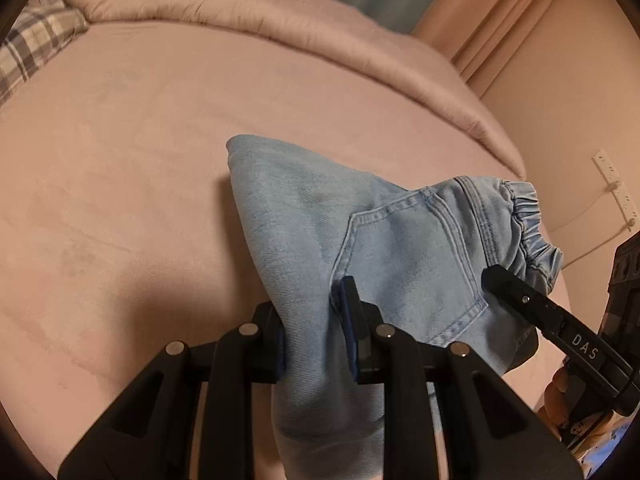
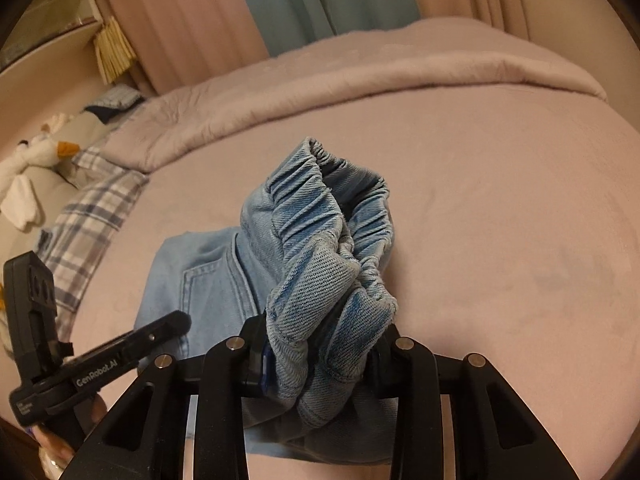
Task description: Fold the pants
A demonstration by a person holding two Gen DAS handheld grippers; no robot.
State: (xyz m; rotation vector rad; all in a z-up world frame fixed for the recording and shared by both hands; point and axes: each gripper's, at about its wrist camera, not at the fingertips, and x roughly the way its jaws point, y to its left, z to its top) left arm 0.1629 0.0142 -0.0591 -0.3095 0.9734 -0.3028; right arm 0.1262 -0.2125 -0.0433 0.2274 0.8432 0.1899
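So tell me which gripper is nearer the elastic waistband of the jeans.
Right. The right gripper is clamped on the bunched elastic waistband itself. The left gripper pinches the jeans farther along, beside the back pocket, away from the waistband.

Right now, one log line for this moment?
left tongs: shut on jeans leg | right tongs: shut on waistband | jeans lifted off bed

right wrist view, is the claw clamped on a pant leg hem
No, the right claw is shut on the gathered elastic waistband of the light blue jeans, not a leg hem.
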